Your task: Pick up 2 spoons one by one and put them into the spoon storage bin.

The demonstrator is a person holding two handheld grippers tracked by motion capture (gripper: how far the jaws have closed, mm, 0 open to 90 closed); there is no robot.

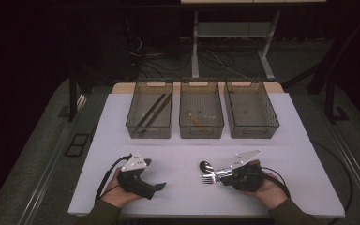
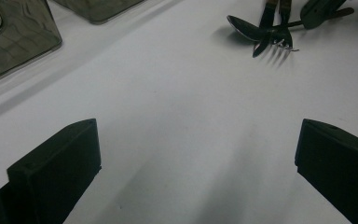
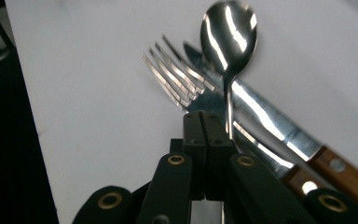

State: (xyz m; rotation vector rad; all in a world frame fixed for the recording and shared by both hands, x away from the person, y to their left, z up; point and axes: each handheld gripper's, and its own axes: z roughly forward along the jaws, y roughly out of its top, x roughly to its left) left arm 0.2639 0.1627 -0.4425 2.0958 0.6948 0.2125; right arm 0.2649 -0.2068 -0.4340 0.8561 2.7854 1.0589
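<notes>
Right tool [image 3: 205,122] clenched beside spoon [image 3: 228,39], fork [image 3: 182,81], knife [image 3: 270,123], seemingly nudging them together on tabletop [image 1: 178,154]; left tool [image 2: 196,158] released, idle.

The white table [image 1: 183,140] carries 3 grey bins [image 1: 201,115], a spoon [image 1: 206,166] and a fork [image 1: 209,177].

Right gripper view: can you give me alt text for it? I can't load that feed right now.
The right gripper's two black fingers are pressed together just above a fork, a spoon and a knife lying bunched on the white table. Two wooden handles run off to the lower right.
</notes>
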